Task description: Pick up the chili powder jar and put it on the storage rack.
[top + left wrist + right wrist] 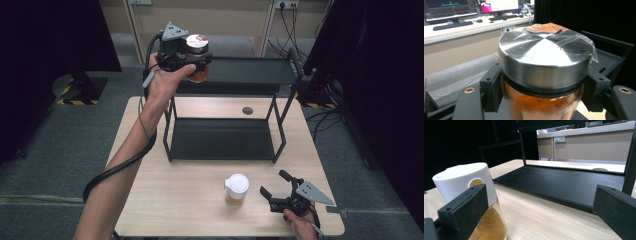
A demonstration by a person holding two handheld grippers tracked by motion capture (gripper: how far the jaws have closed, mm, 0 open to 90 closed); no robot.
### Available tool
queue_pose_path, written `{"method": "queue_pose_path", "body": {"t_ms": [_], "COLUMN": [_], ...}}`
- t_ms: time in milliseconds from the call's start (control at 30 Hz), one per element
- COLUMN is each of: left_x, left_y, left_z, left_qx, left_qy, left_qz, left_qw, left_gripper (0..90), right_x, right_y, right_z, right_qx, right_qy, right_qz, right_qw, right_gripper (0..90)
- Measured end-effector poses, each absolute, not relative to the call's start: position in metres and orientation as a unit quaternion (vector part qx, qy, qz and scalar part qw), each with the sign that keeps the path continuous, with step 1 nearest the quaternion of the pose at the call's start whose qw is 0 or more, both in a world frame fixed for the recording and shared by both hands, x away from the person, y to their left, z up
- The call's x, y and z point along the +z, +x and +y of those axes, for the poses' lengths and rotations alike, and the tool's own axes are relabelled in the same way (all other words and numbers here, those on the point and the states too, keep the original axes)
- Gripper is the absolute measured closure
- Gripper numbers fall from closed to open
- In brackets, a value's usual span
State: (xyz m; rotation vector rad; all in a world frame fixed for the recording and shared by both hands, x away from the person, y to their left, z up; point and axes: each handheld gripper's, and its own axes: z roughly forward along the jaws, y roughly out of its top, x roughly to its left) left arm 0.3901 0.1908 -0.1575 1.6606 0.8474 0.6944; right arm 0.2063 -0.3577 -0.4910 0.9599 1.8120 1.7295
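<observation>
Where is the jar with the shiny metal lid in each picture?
High view: the jar is near the top, left of centre, clamped in the left gripper beside the black shelf rack.
Left gripper view: jar large, centre, between the jaws.
Right gripper view: not in it.
Shared landmark: the black shelf rack.

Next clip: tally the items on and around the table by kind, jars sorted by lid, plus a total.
Metal-lidded spice jar, held in the left gripper by the shelf rack's top tier: 1
White-capped jar on the table: 1
Black two-tier shelf rack: 1
Handheld grippers, counting the open right gripper: 2
Total: 5
</observation>
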Motion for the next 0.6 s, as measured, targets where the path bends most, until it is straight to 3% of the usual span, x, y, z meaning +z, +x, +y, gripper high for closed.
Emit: {"method": "queue_pose_path", "body": {"t_ms": [600], "left_x": [-0.163], "left_y": [0.411], "left_z": [0.184], "left_qx": [0.308], "left_qy": [0.682], "left_qz": [0.388], "left_qw": [0.538], "left_gripper": [30.9], "right_x": [-0.492], "right_y": [0.207], "right_z": [-0.358], "right_qx": [0.627], "right_qy": [0.346], "right_qz": [0.660], "right_qw": [0.226], "right_gripper": [0.5]}}
